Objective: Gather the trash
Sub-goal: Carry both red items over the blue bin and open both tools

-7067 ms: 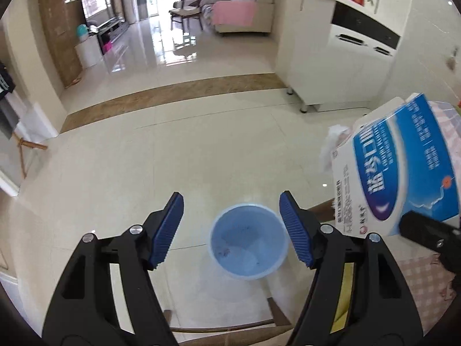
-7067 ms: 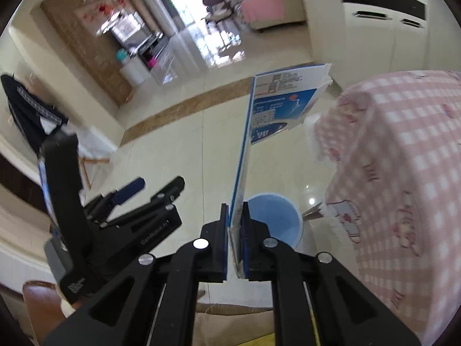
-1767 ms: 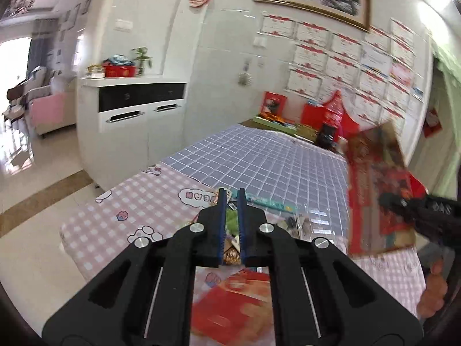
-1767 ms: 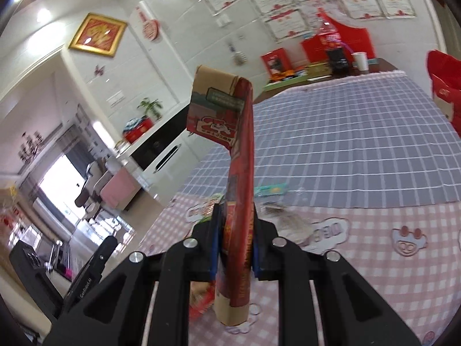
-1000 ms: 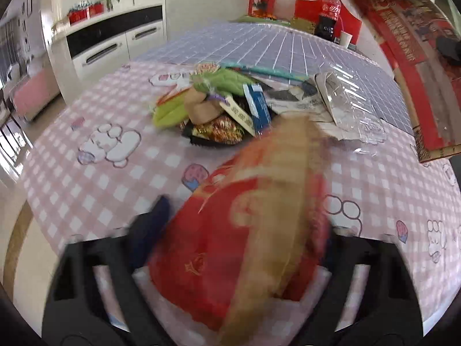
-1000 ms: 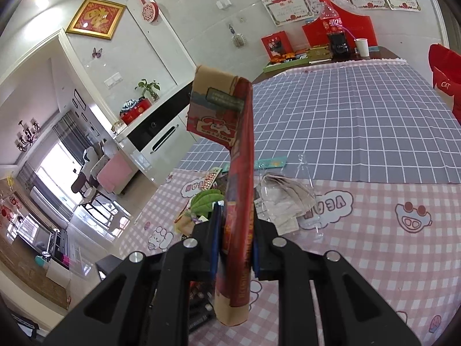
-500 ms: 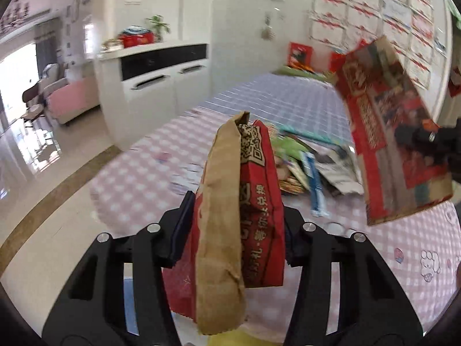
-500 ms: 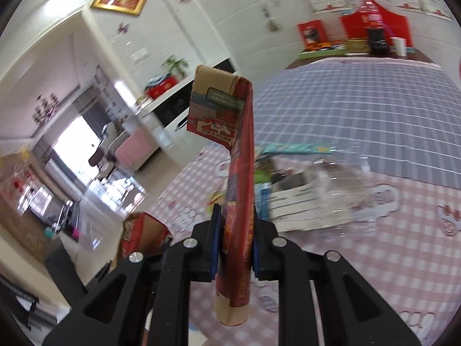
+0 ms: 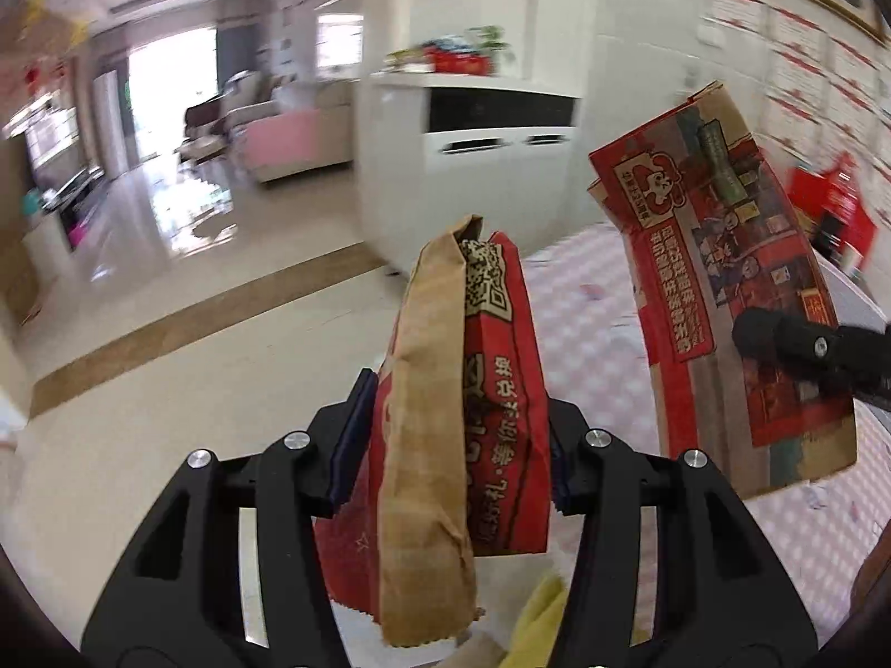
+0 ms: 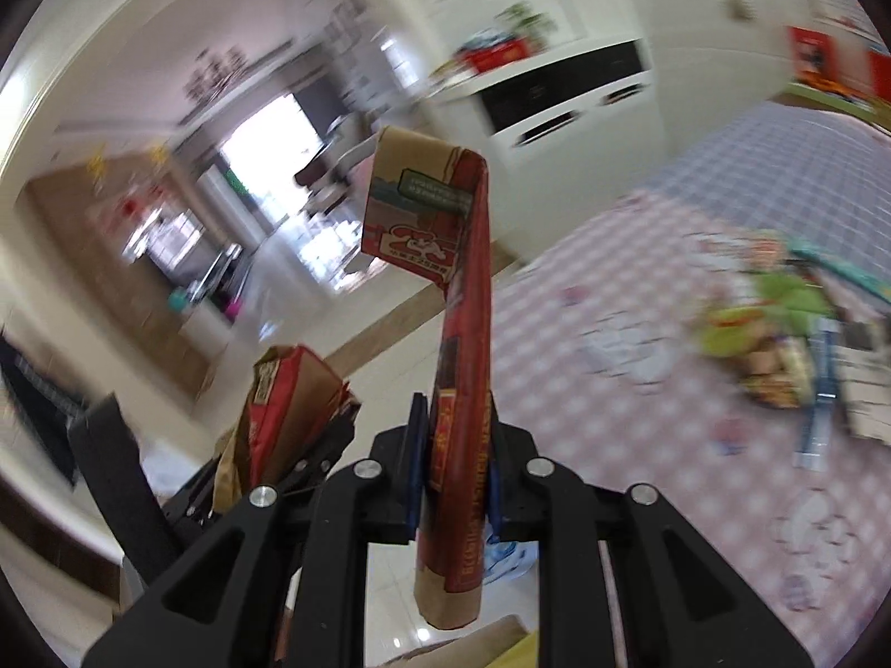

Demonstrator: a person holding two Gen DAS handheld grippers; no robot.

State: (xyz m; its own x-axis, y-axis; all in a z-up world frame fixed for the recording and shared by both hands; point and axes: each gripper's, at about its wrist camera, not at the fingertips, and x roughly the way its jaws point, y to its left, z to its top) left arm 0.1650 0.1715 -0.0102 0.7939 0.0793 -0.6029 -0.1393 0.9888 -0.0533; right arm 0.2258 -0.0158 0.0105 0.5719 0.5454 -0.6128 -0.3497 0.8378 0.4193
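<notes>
While both views are smeared by motion blur, the grips read clearly. A crumpled red-and-brown paper bag (image 9: pixel 462 417) is clamped upright in the left tool (image 9: pixel 454 434) — its jaws had just been closing on it. A flattened red printed paper bag (image 10: pixel 462 389) is pinched edge-on in the right tool (image 10: pixel 454 473), top folded over. Remaining wrappers (image 10: pixel 779 323) are left scattered on the pink-checked worktop (image 10: pixel 640 389) — well apart from both bags.
</notes>
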